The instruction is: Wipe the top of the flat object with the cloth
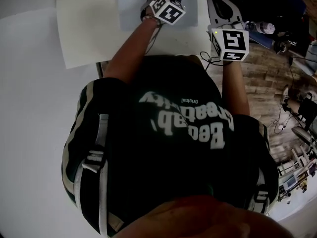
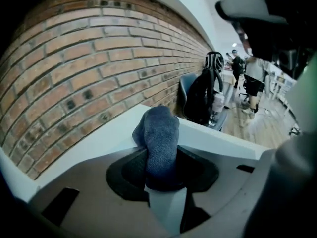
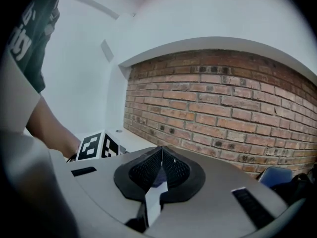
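Left gripper view: the blue cloth (image 2: 159, 135) is clamped between the jaws of the left gripper (image 2: 161, 175), its bunched end standing up past the pads over the white table (image 2: 111, 127); the right gripper (image 3: 160, 170) is pressed shut on itself.

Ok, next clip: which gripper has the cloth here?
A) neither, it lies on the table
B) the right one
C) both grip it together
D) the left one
D: the left gripper view shows the blue-grey cloth clamped between the jaws of the left gripper, while the right gripper has its jaws closed together on nothing.
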### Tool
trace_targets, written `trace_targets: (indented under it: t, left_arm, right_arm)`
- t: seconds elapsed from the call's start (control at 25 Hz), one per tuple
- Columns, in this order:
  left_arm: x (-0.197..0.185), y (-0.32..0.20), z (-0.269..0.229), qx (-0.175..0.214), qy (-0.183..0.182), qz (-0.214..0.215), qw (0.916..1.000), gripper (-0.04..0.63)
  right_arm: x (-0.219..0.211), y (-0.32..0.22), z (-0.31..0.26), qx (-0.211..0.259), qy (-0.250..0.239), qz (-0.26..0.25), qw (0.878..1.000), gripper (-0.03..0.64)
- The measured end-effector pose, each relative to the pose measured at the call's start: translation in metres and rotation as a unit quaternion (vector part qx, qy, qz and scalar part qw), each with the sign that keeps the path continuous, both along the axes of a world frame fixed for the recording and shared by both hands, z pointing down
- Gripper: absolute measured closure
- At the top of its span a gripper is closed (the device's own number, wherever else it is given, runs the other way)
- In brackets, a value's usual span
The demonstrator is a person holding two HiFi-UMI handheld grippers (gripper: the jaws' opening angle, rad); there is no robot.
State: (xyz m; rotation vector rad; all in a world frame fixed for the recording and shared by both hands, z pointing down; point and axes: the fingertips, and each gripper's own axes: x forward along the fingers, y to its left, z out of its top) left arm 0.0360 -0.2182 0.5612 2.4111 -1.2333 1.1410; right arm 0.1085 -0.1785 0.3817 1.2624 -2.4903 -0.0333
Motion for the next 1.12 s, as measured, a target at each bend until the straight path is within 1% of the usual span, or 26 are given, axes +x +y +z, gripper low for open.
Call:
trace_targets:
  t: [0.08,0.12,0.16,0.24,0.36,0.48,0.56,0.64,0.76,0.84,0.96,1.04,1.12]
  left_arm:
    - [0.024,0.003,-0.001,-0.001,0.004,0.019,0.9998,0.445]
    - [0.029,0.004,-0.002,-0.003,0.007,0.02,0.9998,0.445]
    - [0.028,0.004,-0.002,-0.005,0.01,0.016,0.9998,0.445]
    - [0.014,0.004,-0.001,-0.008,0.014,-0.001,0.9999,0.445]
    - [-0.029,0.007,0.003,-0.01,0.012,-0.047,0.9988,0.445]
    - [-0.087,0.013,0.004,-0.012,0.001,-0.107,0.9942,0.445]
    - [-0.129,0.021,0.005,-0.015,-0.003,-0.155,0.9878,0.445]
    - [-0.169,0.032,0.006,-0.019,-0.006,-0.199,0.9798,0.445]
    - [-0.206,0.05,0.006,-0.024,-0.013,-0.239,0.9707,0.445]
    - [-0.214,0.058,0.007,-0.025,-0.018,-0.246,0.9687,0.445]
    - [-0.207,0.057,0.007,-0.023,-0.029,-0.238,0.9707,0.445]
    - [-0.187,0.053,0.006,-0.022,-0.026,-0.217,0.9757,0.445]
    - [-0.154,0.05,0.004,-0.018,-0.022,-0.18,0.9833,0.445]
  right_arm:
    - [0.009,0.001,-0.003,0.002,0.0,0.008,1.0,0.621]
    - [0.013,0.0,-0.003,0.002,-0.002,0.013,1.0,0.621]
    - [0.015,0.0,-0.003,0.002,-0.003,0.016,1.0,0.621]
    - [0.017,-0.001,-0.003,0.004,-0.006,0.017,1.0,0.621]
    - [0.013,0.0,-0.002,0.006,-0.011,0.008,1.0,0.621]
    - [0.004,0.001,-0.002,0.007,-0.016,-0.009,1.0,0.621]
    - [-0.003,0.001,-0.002,0.007,-0.018,-0.021,1.0,0.621]
    - [-0.012,0.001,-0.003,0.009,-0.021,-0.033,0.999,0.62]
    - [-0.02,0.003,-0.005,0.013,-0.024,-0.048,0.998,0.621]
    - [-0.022,0.004,-0.005,0.013,-0.024,-0.053,0.998,0.621]
    - [-0.023,0.006,-0.005,0.012,-0.023,-0.052,0.998,0.621]
    - [-0.021,0.007,-0.006,0.015,-0.024,-0.047,0.999,0.621]
    - [-0.016,0.009,-0.008,0.017,-0.024,-0.04,0.999,0.621]
